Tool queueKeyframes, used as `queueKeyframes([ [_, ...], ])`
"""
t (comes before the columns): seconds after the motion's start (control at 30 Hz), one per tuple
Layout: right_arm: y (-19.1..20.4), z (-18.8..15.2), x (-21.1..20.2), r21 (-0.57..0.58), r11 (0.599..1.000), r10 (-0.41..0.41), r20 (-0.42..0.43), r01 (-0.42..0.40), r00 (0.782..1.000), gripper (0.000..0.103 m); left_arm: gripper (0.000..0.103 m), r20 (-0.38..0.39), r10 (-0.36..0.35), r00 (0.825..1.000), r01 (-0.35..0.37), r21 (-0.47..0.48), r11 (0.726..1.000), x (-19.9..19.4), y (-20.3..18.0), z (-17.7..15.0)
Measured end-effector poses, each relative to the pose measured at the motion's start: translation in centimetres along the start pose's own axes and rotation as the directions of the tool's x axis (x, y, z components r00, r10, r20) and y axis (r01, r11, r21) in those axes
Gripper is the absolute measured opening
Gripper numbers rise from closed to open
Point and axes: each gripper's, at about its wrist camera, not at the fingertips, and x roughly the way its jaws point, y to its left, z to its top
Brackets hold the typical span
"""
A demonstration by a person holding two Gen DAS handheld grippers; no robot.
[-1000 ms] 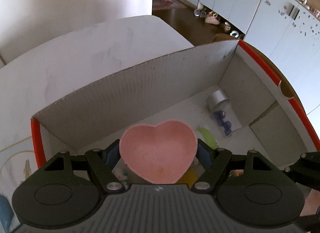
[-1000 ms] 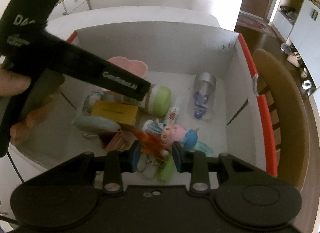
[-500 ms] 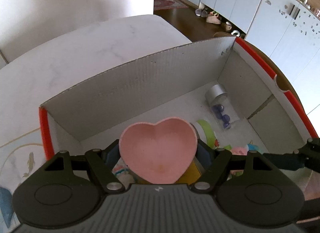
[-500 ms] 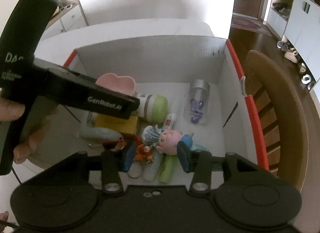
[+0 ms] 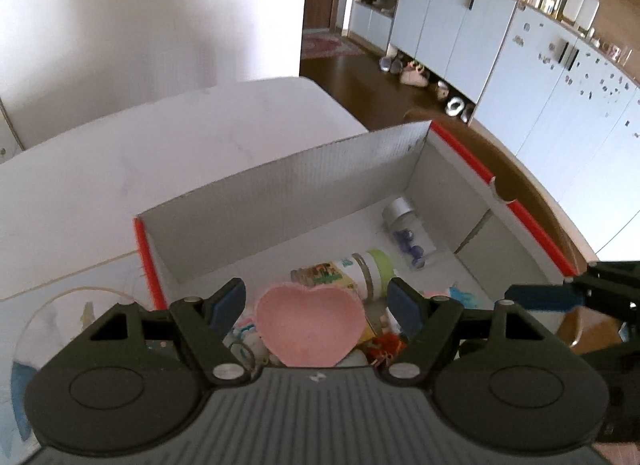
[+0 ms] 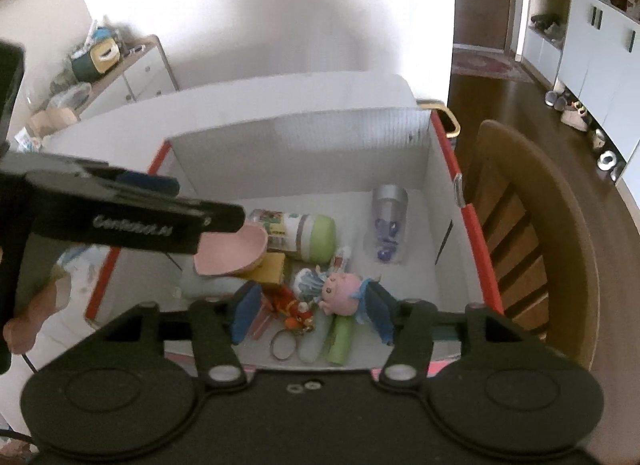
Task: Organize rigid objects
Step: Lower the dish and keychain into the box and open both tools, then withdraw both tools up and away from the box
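Left wrist view: the left gripper [image 5: 318,299] has its blue pads [image 5: 402,303] spread wide, with clear gaps on both sides of the pink heart-shaped dish [image 5: 310,329], so it's not gripping anything. The dish sits on top of the pile at the near end of the cardboard box [image 5: 280,193], the one with the red rim, which is on a white table [image 5: 120,169]. Behind the dish there's a green-capped bottle [image 5: 352,269] lying on its side, and a clear jar [image 5: 404,233] with a silver lid and purple bits inside, further toward the far right corner.

Right wrist view: the right gripper [image 6: 310,311] is spread open too, hanging over the near end of the box with nothing between the fingers. Under it are a pink pig toy [image 6: 342,293], an orange figure [image 6: 292,307] and a green tube [image 6: 340,339]. The dish rests tilted on a yellow box [image 6: 270,269], just beside the green-capped bottle. There's a wooden chair [image 6: 532,241] to the right of the box.
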Motion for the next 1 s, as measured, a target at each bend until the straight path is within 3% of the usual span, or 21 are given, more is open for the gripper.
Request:
queueKeyframes([
  [0.43,0.9,-0.5,-4.6,0.020,0.999,0.044,0.122,-0.047,0.992,0.064,0.078,0.119,-0.034,0.992,0.035,-0.004,0.999,-6.7,0.0,-2.5],
  [0.9,1.5,-2.6,-8.3,0.039,0.997,0.048,0.258,-0.060,0.965,0.081,0.078,0.237,-0.015,0.971,0.028,-0.055,0.998,-12.4,0.9,-6.0],
  [1.0,1.8,-3.2,-9.0,0.033,0.998,0.047,0.285,-0.059,0.957,0.086,0.084,0.251,-0.007,0.968,0.024,-0.064,0.998,-13.0,1.1,-6.8],
])
